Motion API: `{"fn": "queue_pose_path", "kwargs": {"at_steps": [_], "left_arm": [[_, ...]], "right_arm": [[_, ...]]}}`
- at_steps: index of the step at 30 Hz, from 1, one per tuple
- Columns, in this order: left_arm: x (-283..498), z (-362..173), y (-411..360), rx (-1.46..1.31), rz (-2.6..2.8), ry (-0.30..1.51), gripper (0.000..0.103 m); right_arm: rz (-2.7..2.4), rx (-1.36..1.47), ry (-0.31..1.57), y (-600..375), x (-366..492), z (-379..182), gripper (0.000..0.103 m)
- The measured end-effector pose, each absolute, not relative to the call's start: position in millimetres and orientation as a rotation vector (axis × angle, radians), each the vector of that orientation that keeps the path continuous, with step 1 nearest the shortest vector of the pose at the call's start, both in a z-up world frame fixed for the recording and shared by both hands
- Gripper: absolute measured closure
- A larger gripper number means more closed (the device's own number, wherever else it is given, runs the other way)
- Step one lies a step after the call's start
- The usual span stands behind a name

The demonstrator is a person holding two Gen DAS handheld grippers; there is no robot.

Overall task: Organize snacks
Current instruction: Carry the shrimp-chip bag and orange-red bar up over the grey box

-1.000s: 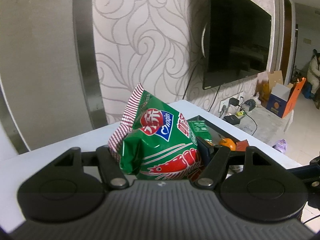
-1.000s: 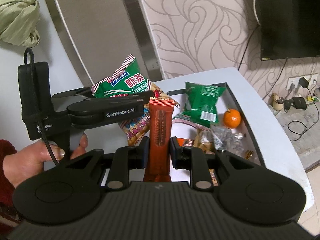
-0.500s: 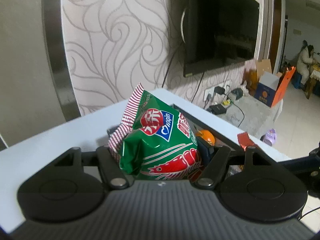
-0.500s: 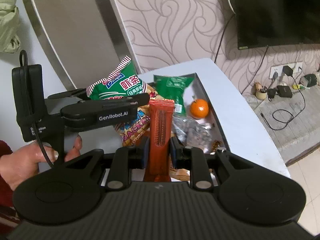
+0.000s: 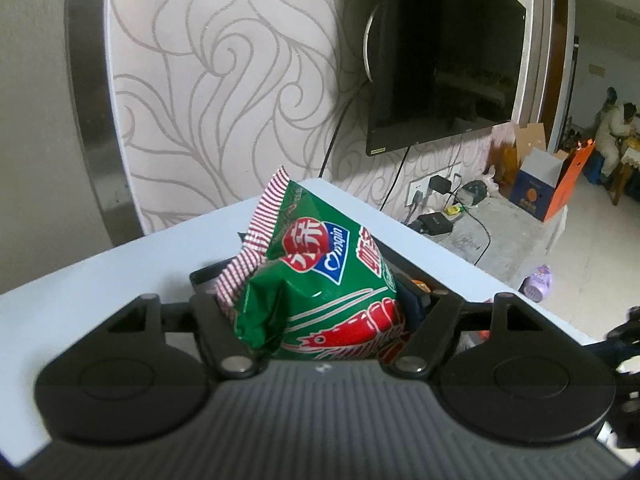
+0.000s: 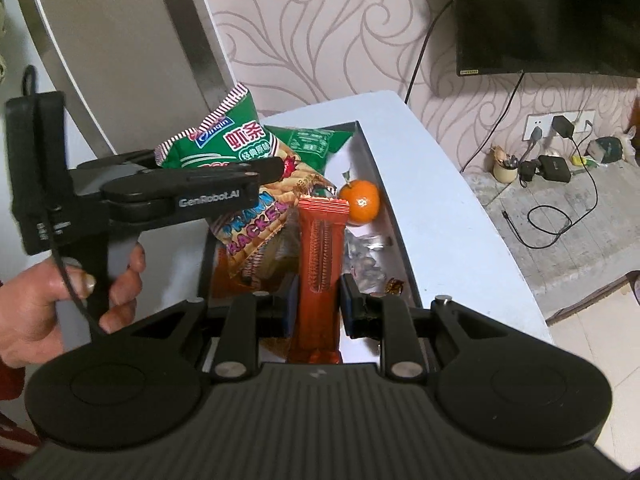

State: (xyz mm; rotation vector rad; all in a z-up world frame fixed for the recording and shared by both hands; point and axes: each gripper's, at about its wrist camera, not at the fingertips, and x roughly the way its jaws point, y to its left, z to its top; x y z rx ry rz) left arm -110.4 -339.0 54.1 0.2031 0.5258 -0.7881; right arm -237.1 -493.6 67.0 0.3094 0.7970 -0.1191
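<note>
Both hands have come lower and nearer the tray (image 6: 372, 148) on the white surface (image 6: 436, 208). The left tongs (image 5: 320, 312), jaws just eased wider, pinch the green shrimp-chip bag (image 5: 320, 280); the right tongs (image 6: 316, 304) stay clamped narrow on the red bar (image 6: 320, 264), above the tray's snacks.
</note>
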Motion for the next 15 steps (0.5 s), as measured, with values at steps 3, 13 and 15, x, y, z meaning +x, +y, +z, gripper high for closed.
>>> {"fn": "queue_pose_path", "kwargs": {"at_steps": [3,13,15], "left_arm": [[-110.3,55.5,-339.8,0.199,-0.801,0.513,0.022],[-124.9,69.7,-341.1,0.226,-0.829,0.455,0.018],[-129.0,73.7,-341.1,0.229,-0.840,0.439,0.017]], "right_arm": [[-0.126,0.315,0.820,-497.9,-228.6,60.3,0.077],[-0.129,0.160,0.854,-479.5,-202.1,51.1,0.077],[-0.125,0.146,0.862,-476.7,-197.9,49.2,0.077]]}}
